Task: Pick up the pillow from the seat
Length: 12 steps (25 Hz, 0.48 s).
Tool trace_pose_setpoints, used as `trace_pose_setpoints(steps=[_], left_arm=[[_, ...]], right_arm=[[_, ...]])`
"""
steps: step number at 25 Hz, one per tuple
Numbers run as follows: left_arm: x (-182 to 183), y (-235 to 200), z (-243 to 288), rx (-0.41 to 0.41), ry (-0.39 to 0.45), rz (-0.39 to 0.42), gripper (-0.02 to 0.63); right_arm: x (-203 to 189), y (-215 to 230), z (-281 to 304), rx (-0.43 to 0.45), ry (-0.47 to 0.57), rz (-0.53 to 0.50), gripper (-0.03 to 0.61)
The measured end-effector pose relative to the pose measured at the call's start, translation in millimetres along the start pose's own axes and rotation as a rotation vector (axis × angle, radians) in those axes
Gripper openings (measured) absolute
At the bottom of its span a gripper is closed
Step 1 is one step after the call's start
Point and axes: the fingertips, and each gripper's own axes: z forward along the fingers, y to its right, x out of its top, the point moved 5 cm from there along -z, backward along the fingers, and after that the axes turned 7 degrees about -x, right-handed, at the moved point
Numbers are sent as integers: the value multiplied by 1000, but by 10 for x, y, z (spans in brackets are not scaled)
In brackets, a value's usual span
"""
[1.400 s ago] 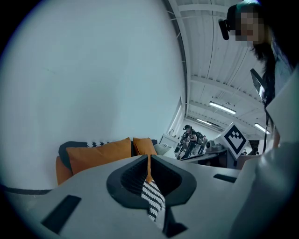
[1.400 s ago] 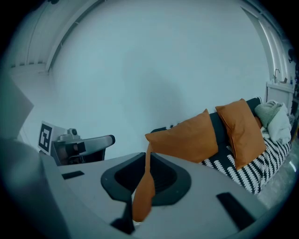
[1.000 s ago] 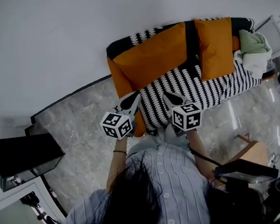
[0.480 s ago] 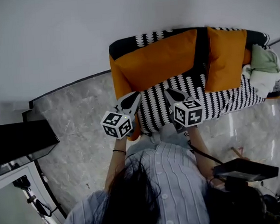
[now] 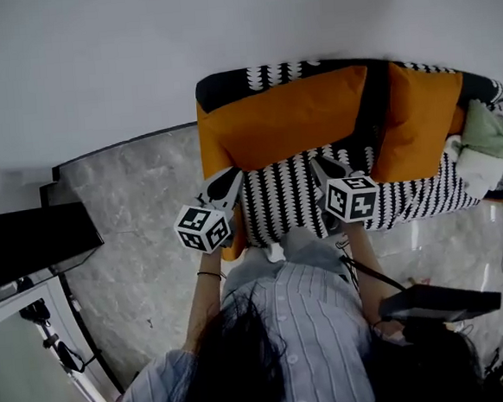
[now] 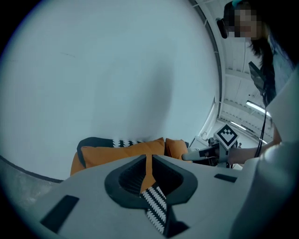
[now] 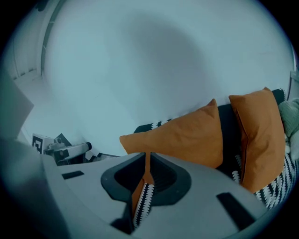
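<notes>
A large orange pillow leans on the back of a sofa whose seat has a black-and-white pattern. A second orange pillow stands to its right. My left gripper is shut and empty, hovering at the seat's front left corner. My right gripper is shut and empty too, over the front of the seat, short of the pillows. In the right gripper view the large pillow lies just beyond the shut jaw tips. The left gripper view shows it past the tips.
A pile of green and white cloth sits on the sofa's right end. A black box stands on the marble floor at the left. A black device hangs by the person's right side. A white wall rises behind the sofa.
Both grippers have moved forward and down toward the sofa seat, the right one more. The sofa now sits nearer and more centred in the head view.
</notes>
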Motion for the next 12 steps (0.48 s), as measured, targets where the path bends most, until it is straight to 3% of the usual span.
trace_pose_setpoints(steps=[3,7,12], left_arm=[[8,-176,141,20,-9,-29,85],[48,-456,327,56,-68,-2,106],[49,-808,452,113,-84,-8,126]], right_arm=[[118,301,99,-40,1,-3,43],[405,766,272,-127,34,-41,43],[765,1283,480,-133,45,-115,44]])
